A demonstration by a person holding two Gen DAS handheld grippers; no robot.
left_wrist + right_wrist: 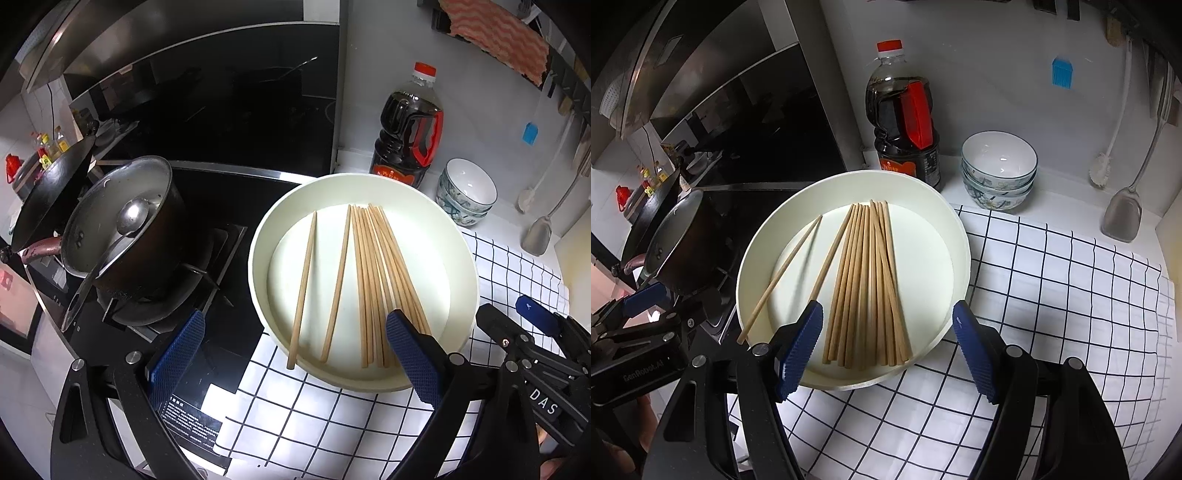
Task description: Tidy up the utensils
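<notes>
I see the counter [1052, 206] under a checked cloth [1034, 295], with a white round basin [923, 206] on the cloth's left edge beside the hob. In the basin lie wooden chopsticks [864, 288]: most fan out in a rough bundle, while two lie apart to the left, one with its near end over the rim. My right gripper [888, 343] hovers at the near rim with its jaws apart, empty, straddling the bundle's ends. My left gripper [295, 354] is likewise spread and empty, low at the basin's left. I judge the gathering unsettled — the strays could be leftovers or newly scattered. Any grasp calls for a narrow, level pinch.
</notes>
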